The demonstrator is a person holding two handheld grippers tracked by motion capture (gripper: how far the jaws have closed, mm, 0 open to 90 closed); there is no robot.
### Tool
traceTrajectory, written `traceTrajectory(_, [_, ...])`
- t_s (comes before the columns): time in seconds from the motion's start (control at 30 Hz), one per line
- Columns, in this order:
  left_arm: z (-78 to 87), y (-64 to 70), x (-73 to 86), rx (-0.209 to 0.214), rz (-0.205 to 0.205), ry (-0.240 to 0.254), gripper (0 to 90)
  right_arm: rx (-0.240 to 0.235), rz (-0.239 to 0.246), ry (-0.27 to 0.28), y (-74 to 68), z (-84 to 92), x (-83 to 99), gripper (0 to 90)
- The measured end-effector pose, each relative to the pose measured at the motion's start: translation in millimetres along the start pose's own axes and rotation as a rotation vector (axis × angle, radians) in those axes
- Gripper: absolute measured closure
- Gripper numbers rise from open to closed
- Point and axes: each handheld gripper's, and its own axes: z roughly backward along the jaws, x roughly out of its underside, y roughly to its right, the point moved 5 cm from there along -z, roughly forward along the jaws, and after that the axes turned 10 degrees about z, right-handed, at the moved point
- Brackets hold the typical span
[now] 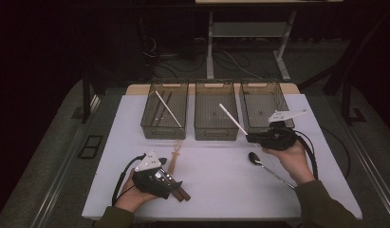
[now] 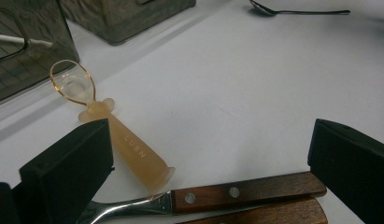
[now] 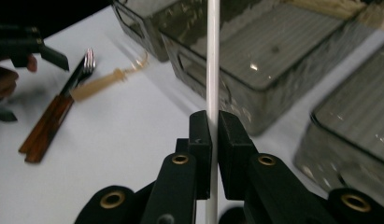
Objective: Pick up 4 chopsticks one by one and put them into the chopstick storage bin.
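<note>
While the right gripper (image 1: 249, 137) hangs above the tabletop (image 1: 221, 180) just in front of the bins, its jaws are pinched on a white stick (image 3: 212, 56). In the right gripper view the stick runs straight up between the two pads, clamped low on its length, most of it sticking out beyond the jaw tips. From the high view the stick slants up and left, its free end over the middle bin (image 1: 216, 116). Another white stick (image 1: 168, 108) lies in the left bin (image 1: 164, 111).

Left gripper (image 1: 176, 185) sits low near the tabletop's front edge, jaws spread, nothing clamped. Two wooden-handled utensils (image 2: 245, 193) lie across the gap between its jaws; a translucent plastic spoon (image 2: 119, 140) lies just beside the left jaw. A metal spoon (image 1: 268, 167) lies on the tabletop near the right hand.
</note>
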Motion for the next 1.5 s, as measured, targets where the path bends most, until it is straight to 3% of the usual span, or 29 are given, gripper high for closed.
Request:
traceTrajectory(0.17, [-0.1, -0.1, 0.0, 0.001, 0.001, 0.000, 0.0, -0.002, -0.001, 0.047, -6.0, -20.6, -21.3, 84.6])
traceTrajectory(0.6, [-0.2, 1.2, -0.6, 0.010, 0.002, 0.005, 0.0, 0.011, -0.020, 0.102, -14.0, -77.3, -73.5, 84.6])
traceTrajectory(0.83, [-1.6, 1.1, -1.0, 0.010, -0.001, 0.002, 0.0, 0.038, -0.019, 0.143, -18.6, -104.4, -107.9, 84.6])
traceTrajectory(1.2, [-1.1, 1.0, -1.5, 0.018, 0.001, 0.005, 0.0, 0.049, 0.005, 0.156, -31.5, -152.6, -154.5, 84.6])
traceTrajectory(1.5, [-0.9, 1.4, -2.3, 0.027, 0.006, 0.014, 0.0, 0.068, 0.005, 0.157, -39.8, -199.2, -178.0, 84.6])
